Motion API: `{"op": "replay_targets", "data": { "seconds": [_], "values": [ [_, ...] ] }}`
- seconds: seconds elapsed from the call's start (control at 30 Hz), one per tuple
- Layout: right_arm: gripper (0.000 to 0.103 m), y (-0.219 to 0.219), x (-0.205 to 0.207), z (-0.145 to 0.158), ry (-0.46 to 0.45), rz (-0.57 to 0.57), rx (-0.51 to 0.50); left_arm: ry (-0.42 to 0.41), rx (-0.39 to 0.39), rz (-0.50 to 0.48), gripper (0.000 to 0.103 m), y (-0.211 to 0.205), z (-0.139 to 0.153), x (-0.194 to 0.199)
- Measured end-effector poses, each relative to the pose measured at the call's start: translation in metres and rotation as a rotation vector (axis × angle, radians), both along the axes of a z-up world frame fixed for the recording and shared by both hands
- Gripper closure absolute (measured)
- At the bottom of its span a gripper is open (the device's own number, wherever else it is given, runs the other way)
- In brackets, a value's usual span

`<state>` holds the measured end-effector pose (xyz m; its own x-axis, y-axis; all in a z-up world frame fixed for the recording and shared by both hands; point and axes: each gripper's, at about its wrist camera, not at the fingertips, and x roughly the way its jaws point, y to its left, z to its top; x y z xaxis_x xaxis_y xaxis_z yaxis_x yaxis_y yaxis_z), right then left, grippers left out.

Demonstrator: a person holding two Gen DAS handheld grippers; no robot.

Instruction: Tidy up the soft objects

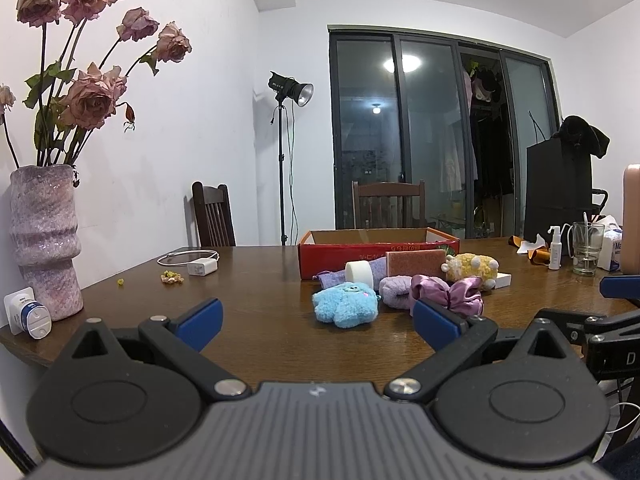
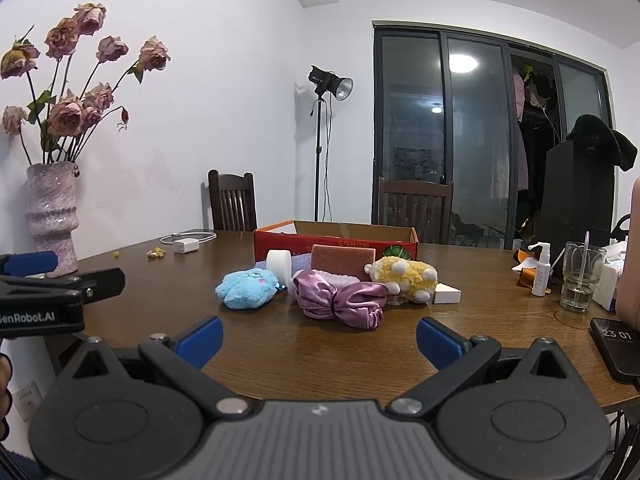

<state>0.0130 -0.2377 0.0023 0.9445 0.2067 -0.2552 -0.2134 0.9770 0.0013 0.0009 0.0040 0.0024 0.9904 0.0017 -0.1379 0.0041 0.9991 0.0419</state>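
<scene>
A heap of soft things lies mid-table before a red cardboard box: a blue plush, a purple satin scrunchie, a lilac fluffy band, a yellow plush, an orange sponge and a white round sponge. My left gripper is open and empty, just short of the blue plush. My right gripper is open and empty, short of the scrunchie.
A pink vase with dried roses stands at the left edge. A white charger with cable lies at the back left. A glass, a spray bottle, tissues and a phone sit at the right.
</scene>
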Motion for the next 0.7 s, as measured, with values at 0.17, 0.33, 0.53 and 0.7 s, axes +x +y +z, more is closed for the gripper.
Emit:
{"op": "replay_targets", "data": {
  "seconds": [0.17,0.33,0.53,0.7],
  "values": [
    [0.0,0.0,0.0,0.0,0.0,0.001,0.001,-0.003,0.001,-0.001,0.0,0.0,0.001,0.0],
    [0.0,0.0,0.0,0.0,0.003,-0.001,0.001,-0.002,0.0,-0.004,0.0,0.0,0.001,0.0],
    [0.0,0.001,0.001,-0.001,0.007,0.001,0.002,0.007,-0.002,-0.008,0.0,0.0,0.0,0.001],
    [0.0,-0.004,0.008,0.0,0.012,-0.001,0.023,0.029,-0.018,0.013,0.0,0.006,-0.001,0.014]
  ]
}}
